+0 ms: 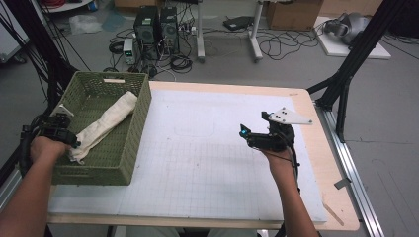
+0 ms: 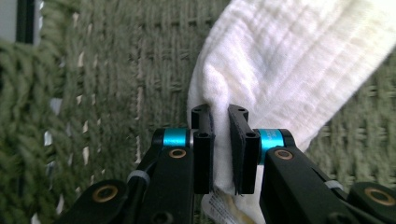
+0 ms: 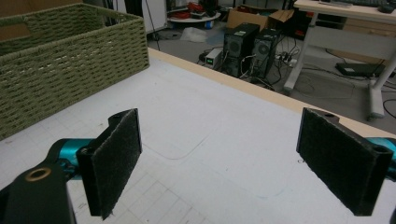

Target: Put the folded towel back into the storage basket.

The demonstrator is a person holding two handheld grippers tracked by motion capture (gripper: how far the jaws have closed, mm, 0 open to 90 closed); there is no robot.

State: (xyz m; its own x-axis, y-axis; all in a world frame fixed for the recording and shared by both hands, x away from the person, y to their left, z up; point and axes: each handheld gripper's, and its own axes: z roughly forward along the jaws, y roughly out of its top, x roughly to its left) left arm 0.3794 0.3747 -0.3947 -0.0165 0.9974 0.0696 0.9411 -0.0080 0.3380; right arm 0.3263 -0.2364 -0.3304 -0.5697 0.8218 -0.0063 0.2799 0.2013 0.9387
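The left gripper [image 2: 219, 123] has its jaws pinched nearly together on a fold of the white cloth [image 2: 289, 65], the pads pressing the fabric from both sides. In the high view that gripper [image 1: 69, 139] sits at the near left corner of the green woven basket [image 1: 133, 143], gripping the cloth's near end. The cloth [image 1: 106, 123] lies rolled in the basket, running diagonally from the near left toward the far right wall. The right gripper [image 1: 249, 137] hovers over the right half of the table, well apart from the basket, its jaws spread wide with nothing between them; its dark pads [image 3: 116, 158] frame bare surface. The basket stands on a white gridded mat [image 1: 207, 163] covering a pale wooden table [image 1: 336, 197]. Beyond the far edge, two computer towers [image 1: 157, 27] stand on the grey floor among tangled cables [image 1: 281, 47].
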